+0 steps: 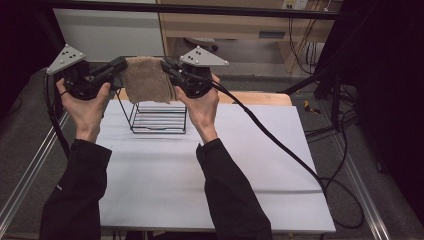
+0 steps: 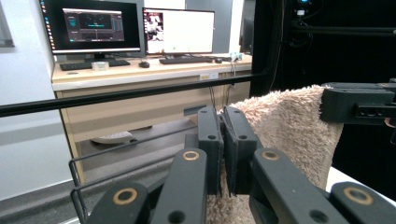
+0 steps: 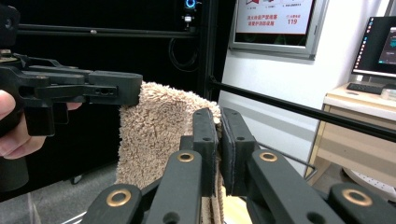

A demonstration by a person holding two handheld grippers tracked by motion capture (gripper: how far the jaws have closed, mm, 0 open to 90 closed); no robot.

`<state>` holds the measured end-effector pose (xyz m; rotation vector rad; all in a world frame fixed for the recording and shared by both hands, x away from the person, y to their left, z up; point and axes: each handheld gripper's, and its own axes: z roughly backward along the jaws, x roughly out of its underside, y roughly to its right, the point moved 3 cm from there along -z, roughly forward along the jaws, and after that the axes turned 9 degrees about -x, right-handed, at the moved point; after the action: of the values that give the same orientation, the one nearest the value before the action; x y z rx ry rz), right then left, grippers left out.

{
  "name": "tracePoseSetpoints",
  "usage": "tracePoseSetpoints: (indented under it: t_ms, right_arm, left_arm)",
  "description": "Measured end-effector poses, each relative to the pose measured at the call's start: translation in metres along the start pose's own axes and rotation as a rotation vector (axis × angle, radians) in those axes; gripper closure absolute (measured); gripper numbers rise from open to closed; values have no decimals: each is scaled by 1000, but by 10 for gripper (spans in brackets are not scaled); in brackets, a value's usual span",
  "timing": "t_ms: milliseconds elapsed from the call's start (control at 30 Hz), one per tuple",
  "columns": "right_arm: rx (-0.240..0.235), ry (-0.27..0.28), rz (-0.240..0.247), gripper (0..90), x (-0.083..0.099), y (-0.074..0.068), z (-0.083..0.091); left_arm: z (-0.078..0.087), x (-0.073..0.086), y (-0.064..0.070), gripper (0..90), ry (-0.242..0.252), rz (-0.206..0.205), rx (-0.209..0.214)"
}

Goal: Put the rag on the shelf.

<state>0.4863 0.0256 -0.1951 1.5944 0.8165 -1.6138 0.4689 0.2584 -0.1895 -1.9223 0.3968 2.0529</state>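
A table (image 1: 240, 170) with a plain white top carries the scene. A strip of bare wood (image 1: 260, 98) shows along its far edge, and metal rails run along both its sides. A black wire rack (image 1: 159, 119) stands directly on the white surface, toward the far left part of the top, its wire legs resting on the sheet. A black cable (image 1: 280, 145) crosses the right part of the top and drops off its right edge.
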Motion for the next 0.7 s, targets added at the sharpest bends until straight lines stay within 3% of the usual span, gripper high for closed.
tracePoseSetpoints:
  t_ms: [433, 700]
  right_arm:
    - [5, 47, 24, 859, -26, 4, -11]
    - [13, 58, 23, 859, -30, 14, -20]
  left_arm:
    - [-4, -30, -7, 861, 44, -12, -31]
    - [-16, -33, -14, 860, 45, 2, -44]
